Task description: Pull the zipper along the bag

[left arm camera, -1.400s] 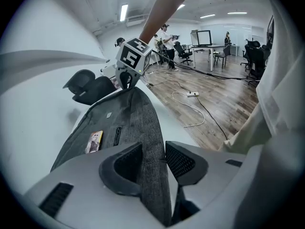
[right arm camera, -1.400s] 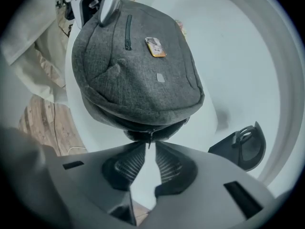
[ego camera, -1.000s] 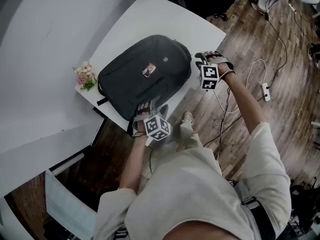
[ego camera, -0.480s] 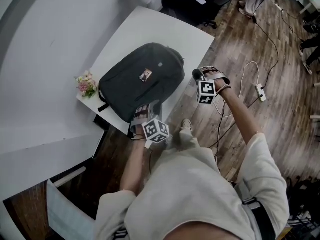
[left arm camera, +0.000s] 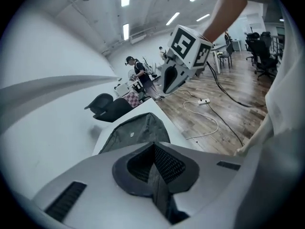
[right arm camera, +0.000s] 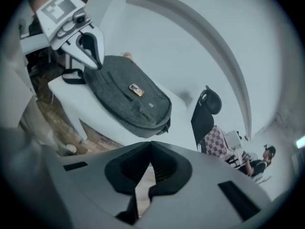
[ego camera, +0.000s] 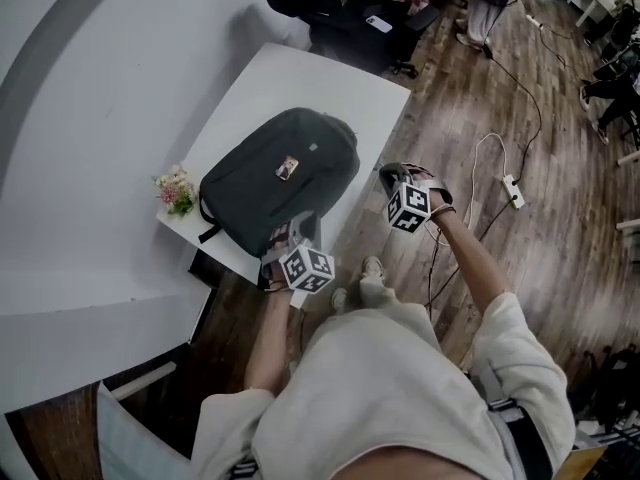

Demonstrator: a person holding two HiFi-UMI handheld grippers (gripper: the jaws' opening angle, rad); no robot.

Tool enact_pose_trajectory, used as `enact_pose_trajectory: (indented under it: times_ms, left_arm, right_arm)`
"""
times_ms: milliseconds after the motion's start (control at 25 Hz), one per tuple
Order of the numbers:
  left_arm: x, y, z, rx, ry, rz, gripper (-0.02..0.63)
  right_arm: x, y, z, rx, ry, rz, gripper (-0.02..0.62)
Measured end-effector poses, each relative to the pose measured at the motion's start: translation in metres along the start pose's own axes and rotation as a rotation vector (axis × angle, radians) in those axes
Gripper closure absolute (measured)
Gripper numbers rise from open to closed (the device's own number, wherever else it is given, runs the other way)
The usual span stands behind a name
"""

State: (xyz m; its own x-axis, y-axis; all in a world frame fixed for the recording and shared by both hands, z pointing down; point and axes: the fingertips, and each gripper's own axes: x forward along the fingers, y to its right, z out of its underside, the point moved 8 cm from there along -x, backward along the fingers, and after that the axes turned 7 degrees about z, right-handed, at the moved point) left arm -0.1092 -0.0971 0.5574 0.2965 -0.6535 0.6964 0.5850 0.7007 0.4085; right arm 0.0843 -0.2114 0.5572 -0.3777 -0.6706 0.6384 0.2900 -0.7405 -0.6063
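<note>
Both grippers, left (ego camera: 289,234) and right (ego camera: 393,176), have just closed empty beside the backpack (ego camera: 272,180); zipping looks unstarted, so next reopen and pinch its zipper tab.

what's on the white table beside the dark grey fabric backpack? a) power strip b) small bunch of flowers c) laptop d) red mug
b: a small bunch of pale flowers lies at a corner of the white table, right beside the dark grey fabric backpack.
</note>
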Motion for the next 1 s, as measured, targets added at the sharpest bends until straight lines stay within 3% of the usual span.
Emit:
enact_pose_trajectory:
  times_ms: [200, 520, 800, 1000]
  left_arm:
    - [-0.012, -0.009, -0.004, -0.21, 0.107, 0.009, 0.58]
    - [-0.039, -0.021, -0.014, -0.454, 0.279, -0.017, 0.581]
    - [-0.067, -0.021, -0.019, -0.525, 0.377, -0.078, 0.581]
    - [-0.077, -0.02, -0.018, -0.533, 0.396, -0.104, 0.581]
  right_arm:
    - [-0.024, -0.001, -0.001, 0.327, 0.051, 0.04, 0.581]
    - [-0.072, -0.01, -0.014, 0.554, 0.153, 0.149, 0.581]
    - [-0.126, -0.019, -0.011, 0.76, 0.221, 0.279, 0.581]
    - [-0.157, -0.016, 0.003, 0.805, 0.226, 0.371, 0.581]
